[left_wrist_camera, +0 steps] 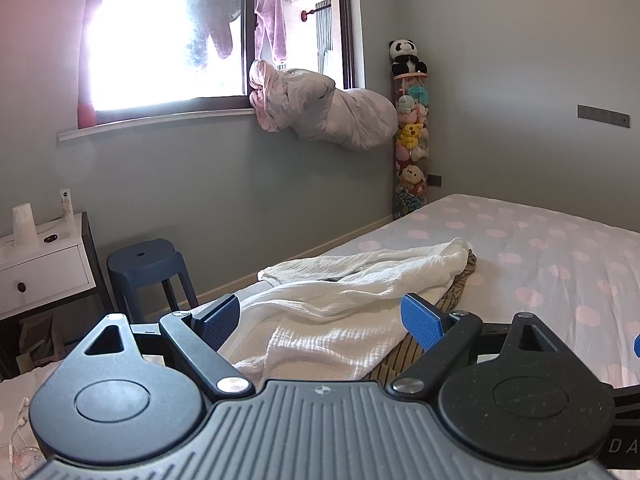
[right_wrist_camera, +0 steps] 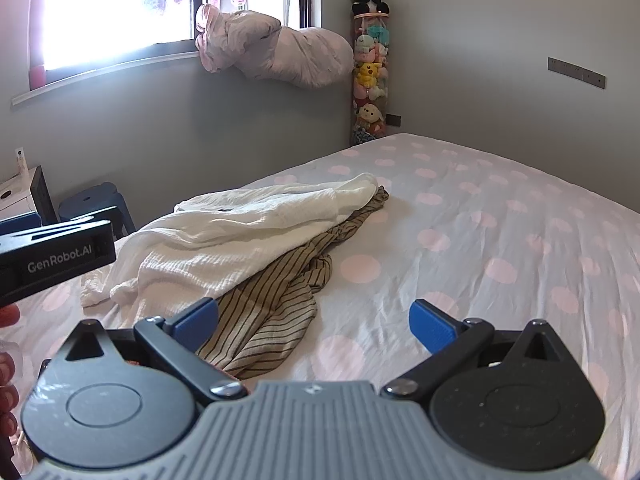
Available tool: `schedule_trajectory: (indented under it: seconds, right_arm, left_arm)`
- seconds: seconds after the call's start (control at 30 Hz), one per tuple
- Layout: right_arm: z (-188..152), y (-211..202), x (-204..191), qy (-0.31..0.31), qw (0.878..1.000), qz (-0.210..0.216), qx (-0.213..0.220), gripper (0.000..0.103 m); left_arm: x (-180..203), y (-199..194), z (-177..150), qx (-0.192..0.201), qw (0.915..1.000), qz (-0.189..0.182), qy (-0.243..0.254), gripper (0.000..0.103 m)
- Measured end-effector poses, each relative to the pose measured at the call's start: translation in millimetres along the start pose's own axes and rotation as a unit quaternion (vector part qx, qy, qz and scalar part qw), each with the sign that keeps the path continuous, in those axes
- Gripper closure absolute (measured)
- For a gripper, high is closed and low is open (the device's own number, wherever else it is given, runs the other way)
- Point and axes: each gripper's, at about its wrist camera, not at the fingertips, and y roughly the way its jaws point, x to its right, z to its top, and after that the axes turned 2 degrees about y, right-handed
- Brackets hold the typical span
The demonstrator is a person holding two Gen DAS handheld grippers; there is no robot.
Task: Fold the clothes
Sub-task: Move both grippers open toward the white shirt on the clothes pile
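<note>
A crumpled white garment [left_wrist_camera: 344, 304] lies on the bed, over a brown striped garment [left_wrist_camera: 456, 292]. In the right wrist view the white garment [right_wrist_camera: 240, 232] covers the far part of the striped garment [right_wrist_camera: 276, 304]. My left gripper [left_wrist_camera: 320, 320] is open and empty, held just above the near end of the white garment. My right gripper [right_wrist_camera: 314, 322] is open and empty, above the near edge of the striped garment and the sheet. The left gripper's body [right_wrist_camera: 52, 260] shows at the left edge of the right wrist view.
The bed [right_wrist_camera: 500, 240] has a grey sheet with pink dots. A blue stool [left_wrist_camera: 148, 268] and a white nightstand [left_wrist_camera: 44, 264] stand left of the bed. A bundled duvet [left_wrist_camera: 328, 108] rests on the windowsill. A tall tube of plush toys [left_wrist_camera: 412, 132] stands in the corner.
</note>
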Motion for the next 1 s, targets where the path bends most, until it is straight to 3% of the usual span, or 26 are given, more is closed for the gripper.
schedule_trajectory:
  seconds: [0.63,1.0]
  right_arm:
    - [-19,17,-15,0.006,1.0,0.013,-0.011,0.001]
    - [-22,20,-16,0.011,1.0,0.02,-0.017,0.001]
  left_arm:
    - [-4,1,-2,-0.004,0.9995,-0.031,0.004,0.015]
    - [-5,7,-1,-0.04,0.9979,-0.045,-0.024,0.015]
